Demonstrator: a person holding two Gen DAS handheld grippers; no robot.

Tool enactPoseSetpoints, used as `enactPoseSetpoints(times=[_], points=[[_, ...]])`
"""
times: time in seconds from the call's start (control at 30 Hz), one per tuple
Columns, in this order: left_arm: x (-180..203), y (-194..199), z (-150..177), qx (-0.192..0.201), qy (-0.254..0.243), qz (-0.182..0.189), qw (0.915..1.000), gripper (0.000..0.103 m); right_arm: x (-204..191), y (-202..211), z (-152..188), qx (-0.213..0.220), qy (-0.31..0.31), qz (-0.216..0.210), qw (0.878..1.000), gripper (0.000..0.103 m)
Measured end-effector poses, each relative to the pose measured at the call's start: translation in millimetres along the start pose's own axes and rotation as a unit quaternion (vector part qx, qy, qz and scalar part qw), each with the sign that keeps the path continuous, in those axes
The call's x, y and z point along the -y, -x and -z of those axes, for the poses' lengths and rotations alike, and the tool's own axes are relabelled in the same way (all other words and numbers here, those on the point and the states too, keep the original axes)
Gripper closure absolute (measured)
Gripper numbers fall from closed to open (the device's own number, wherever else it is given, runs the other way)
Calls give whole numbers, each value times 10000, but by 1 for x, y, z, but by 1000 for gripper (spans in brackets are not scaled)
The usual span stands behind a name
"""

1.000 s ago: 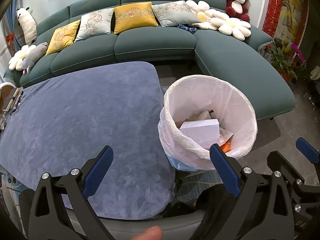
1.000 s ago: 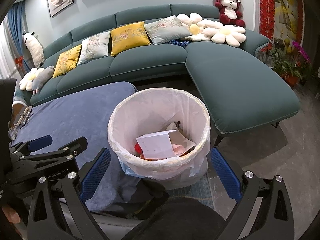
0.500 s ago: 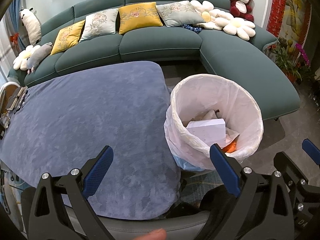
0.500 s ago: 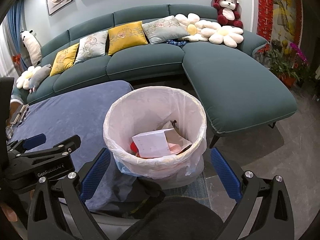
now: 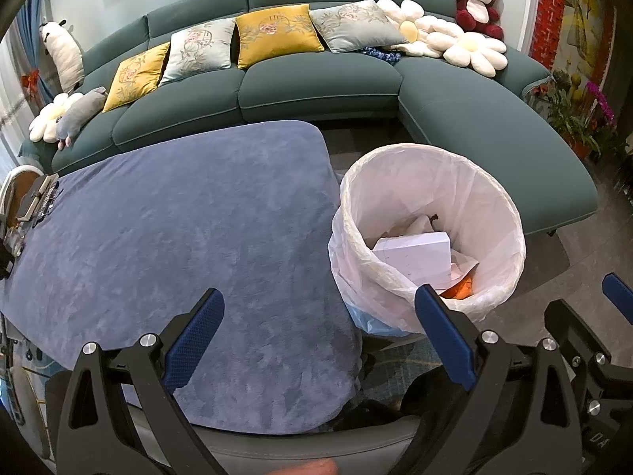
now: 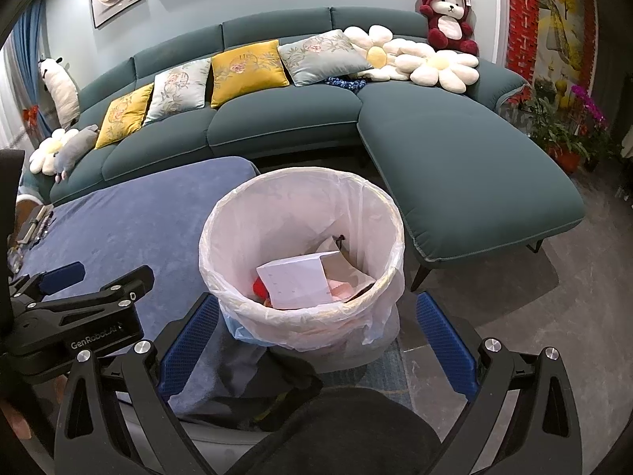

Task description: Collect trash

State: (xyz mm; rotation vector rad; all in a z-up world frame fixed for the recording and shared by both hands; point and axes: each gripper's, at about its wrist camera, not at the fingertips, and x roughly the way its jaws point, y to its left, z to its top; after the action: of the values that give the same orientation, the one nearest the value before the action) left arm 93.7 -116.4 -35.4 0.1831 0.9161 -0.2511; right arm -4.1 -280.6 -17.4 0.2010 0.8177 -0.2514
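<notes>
Left wrist: my left gripper [image 5: 318,338] hangs over the blue-covered table [image 5: 178,229], jaws spread, nothing held; I see no trash on the cloth. Trash bin [image 5: 431,237] stands just right of the table, white box [image 5: 415,257] inside. Right wrist: right gripper [image 6: 314,340] above the bin [image 6: 300,253], jaws spread, empty. Looks like a between-pickups step; next I need to find another piece.
</notes>
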Motion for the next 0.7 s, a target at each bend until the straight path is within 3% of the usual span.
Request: enactPoseSetpoints(times=[0.7], points=[[-4, -6, 8, -153, 81, -191, 9997, 10, 1, -2, 10, -29, 45, 83, 10000, 7]])
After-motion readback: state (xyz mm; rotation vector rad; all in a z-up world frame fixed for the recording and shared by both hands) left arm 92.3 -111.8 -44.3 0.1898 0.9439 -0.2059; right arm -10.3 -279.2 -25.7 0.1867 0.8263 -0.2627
